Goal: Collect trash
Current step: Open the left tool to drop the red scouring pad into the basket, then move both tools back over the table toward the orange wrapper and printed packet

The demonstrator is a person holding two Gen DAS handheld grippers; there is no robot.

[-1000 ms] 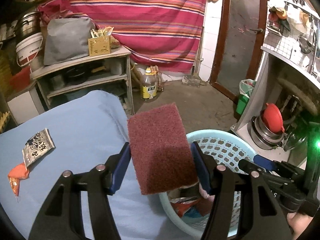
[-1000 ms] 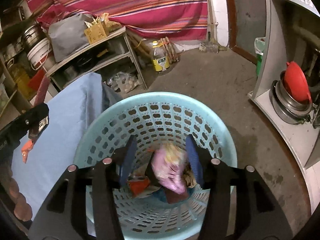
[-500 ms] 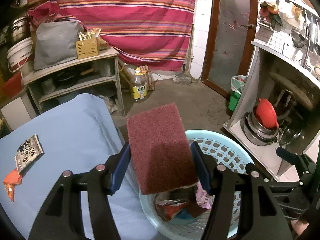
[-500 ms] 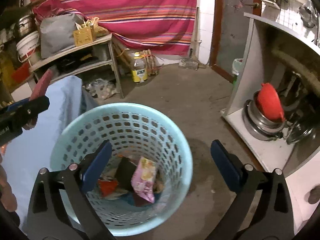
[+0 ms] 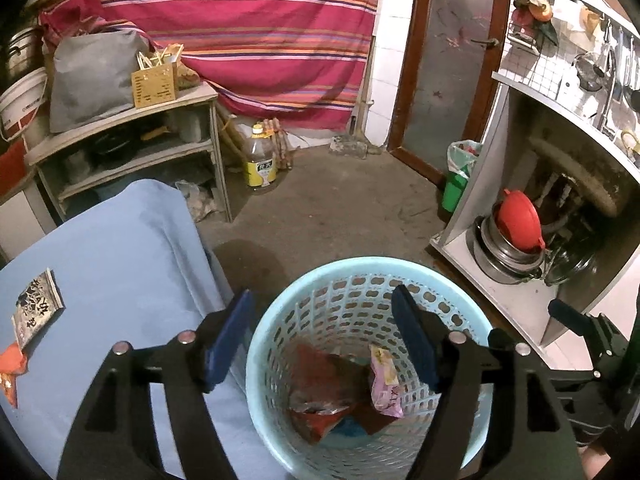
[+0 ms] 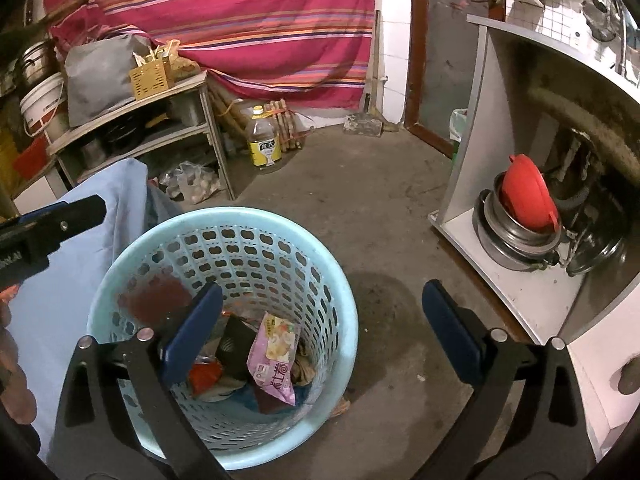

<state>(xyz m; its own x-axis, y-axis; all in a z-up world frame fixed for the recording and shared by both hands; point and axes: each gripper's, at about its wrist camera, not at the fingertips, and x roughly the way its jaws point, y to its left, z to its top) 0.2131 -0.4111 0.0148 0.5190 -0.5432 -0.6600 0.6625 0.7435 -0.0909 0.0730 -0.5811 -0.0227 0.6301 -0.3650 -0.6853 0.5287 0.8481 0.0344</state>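
1. The left gripper point(image 5: 322, 340) hangs over the basket point(image 5: 280, 304) with its jaws spread apart and nothing between them; the pads point(image 5: 228, 338) are blue.
2. The right gripper point(image 6: 320, 332) is also spread wide and empty, its left pad over the basket's inside and its right pad out over the floor point(image 6: 360, 184).
3. A maroon scrub pad point(image 6: 154, 298) shows blurred against the inner basket wall, below the rim on the side nearest the blue cloth point(image 5: 120, 260).
4. The basket, pale blue and perforated, stands on the floor, close against the cloth-covered surface.
5. At its bottom lie a pink snack packet point(image 6: 274, 356), a red wrapper point(image 5: 320, 420), a dark packet point(image 6: 236, 346) and other scraps.
6. On the blue cloth, well apart from the basket, lie a black-and-white printed packet point(image 5: 36, 308) and, just beside it, an orange wrapper point(image 5: 12, 364).
7. Beyond, a wooden shelf point(image 5: 120, 120) holds a grey bag point(image 5: 92, 76) and a yellow box point(image 5: 154, 84).
8. A bottle with a yellow label point(image 5: 260, 160) stands on the floor beside the shelf.
9. A striped red cloth point(image 5: 240, 20) hangs across the back.
10. To the right, a white cabinet point(image 6: 520, 288) holds stacked metal pots point(image 6: 508, 240) with a red lid point(image 6: 524, 196) on them.
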